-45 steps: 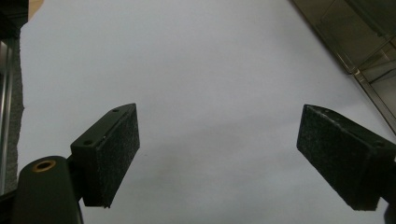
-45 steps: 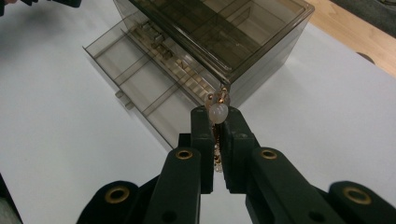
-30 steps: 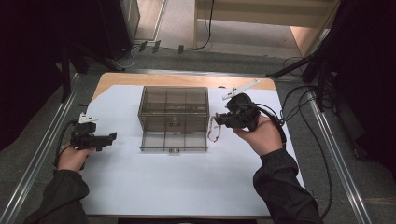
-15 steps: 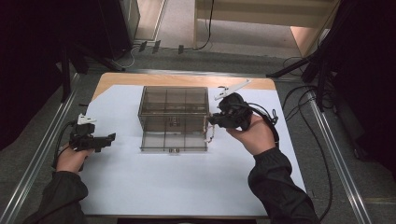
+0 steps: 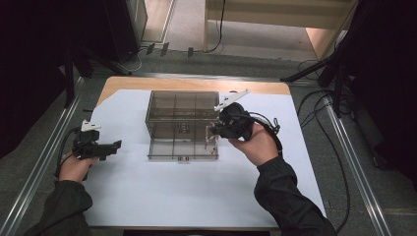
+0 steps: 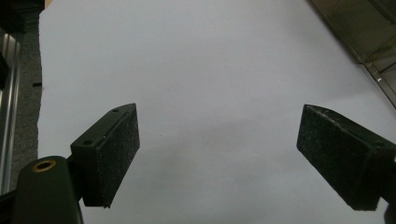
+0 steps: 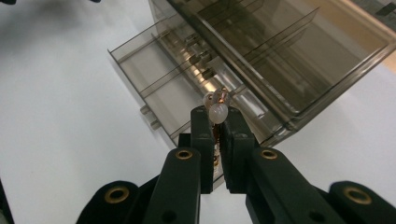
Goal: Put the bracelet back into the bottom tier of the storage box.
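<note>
1. The right gripper has its fingers clenched on a small beaded piece, pale round beads on what looks like a coppery wire or chain (too small to say which). It hangs over the open front drawer of the clear organizer box, near that drawer's right end.

2. The box sits toward the far middle of the surface, its drawer pulled out toward the near edge. In the high view the right gripper hovers at the box's right side.

3. I judge the beaded piece very light, limp along its length and somewhat fragile: beads can slip along or out of a pinch, and a thin link could bend. A hold on the strand just below the top bead, as now, seems sound; squeezing a round bead itself would likely let it pop free.

4. The drawer's thin plastic walls and dividers look stiff but light, so a nudge could shift the whole box.

5. The left gripper rests near the left edge, well apart from the box, its fingers spread wide with nothing between them.
</note>
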Tool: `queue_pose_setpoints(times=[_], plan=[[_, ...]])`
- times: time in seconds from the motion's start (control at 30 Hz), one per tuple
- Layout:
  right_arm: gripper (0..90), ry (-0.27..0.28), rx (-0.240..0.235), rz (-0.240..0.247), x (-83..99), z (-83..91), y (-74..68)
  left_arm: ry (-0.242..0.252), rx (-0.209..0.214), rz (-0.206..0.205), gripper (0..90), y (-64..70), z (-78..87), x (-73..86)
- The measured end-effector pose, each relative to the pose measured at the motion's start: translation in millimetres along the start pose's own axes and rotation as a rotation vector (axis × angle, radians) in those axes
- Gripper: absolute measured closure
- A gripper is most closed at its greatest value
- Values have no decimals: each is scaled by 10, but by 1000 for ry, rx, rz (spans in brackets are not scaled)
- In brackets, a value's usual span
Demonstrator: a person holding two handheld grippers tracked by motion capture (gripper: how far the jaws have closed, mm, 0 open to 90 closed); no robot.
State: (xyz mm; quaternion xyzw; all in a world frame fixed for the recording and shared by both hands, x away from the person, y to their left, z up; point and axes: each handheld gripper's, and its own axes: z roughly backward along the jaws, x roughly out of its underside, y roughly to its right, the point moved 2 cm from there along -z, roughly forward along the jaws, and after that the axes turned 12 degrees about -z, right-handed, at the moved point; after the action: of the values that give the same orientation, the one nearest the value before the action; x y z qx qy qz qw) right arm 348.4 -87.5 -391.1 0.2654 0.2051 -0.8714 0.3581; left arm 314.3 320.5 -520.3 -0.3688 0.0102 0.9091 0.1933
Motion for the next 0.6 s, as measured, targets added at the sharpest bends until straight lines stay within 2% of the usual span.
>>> queue_pose_setpoints(times=[0.3,0.6], plan=[[863,-38,-4,2,51,-181,0,-1,1,-1,143,-2,4,1],[863,-37,0,-2,75,-263,23,-2,2,0,142,0,1,2]])
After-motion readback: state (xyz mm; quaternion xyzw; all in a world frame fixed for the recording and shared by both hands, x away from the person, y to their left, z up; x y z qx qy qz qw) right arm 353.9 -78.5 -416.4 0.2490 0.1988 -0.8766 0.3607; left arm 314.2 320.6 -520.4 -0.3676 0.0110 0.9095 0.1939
